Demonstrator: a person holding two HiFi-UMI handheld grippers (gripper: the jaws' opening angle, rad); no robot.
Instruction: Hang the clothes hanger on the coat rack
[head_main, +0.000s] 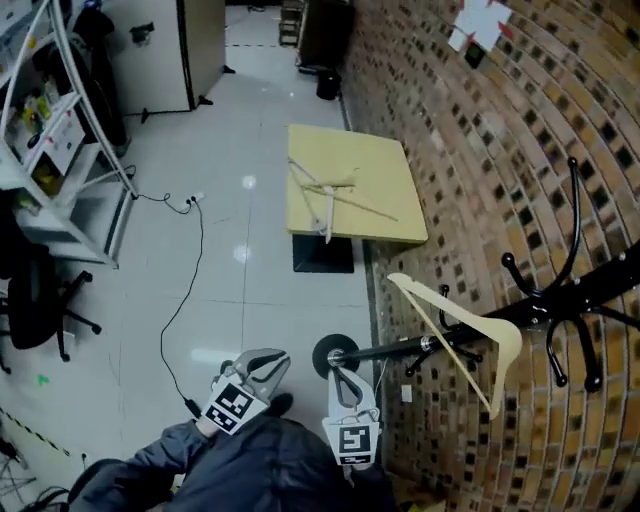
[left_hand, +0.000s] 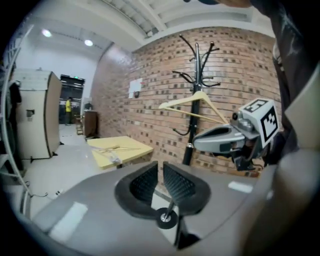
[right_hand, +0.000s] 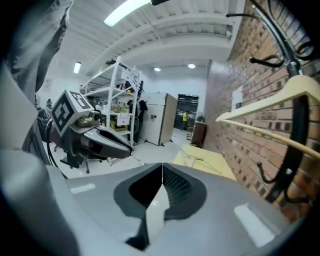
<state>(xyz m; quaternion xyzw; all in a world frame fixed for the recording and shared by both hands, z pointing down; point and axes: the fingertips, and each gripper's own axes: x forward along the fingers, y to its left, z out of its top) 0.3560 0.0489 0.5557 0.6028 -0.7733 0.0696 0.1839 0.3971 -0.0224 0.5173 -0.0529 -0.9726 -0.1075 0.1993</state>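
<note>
A pale wooden clothes hanger (head_main: 455, 325) hangs on the black coat rack (head_main: 580, 290) by the brick wall, also shown as the hanger (left_hand: 192, 102) on the rack (left_hand: 195, 75) in the left gripper view. In the right gripper view the hanger (right_hand: 270, 107) crosses the rack pole (right_hand: 295, 125). My left gripper (head_main: 270, 362) and right gripper (head_main: 343, 375) are held low, near the rack's base, well short of the hanger. Both the left gripper (left_hand: 161, 167) and the right gripper (right_hand: 162, 167) are shut with nothing between the pads.
A yellow table (head_main: 380, 175) farther along the wall carries more wooden hangers (head_main: 325, 195). The rack's round base (head_main: 335, 357) sits on the floor just ahead of the grippers. A cable (head_main: 190, 280) trails across the tiles, with a shelf unit (head_main: 60, 110) and an office chair (head_main: 40, 300) at left.
</note>
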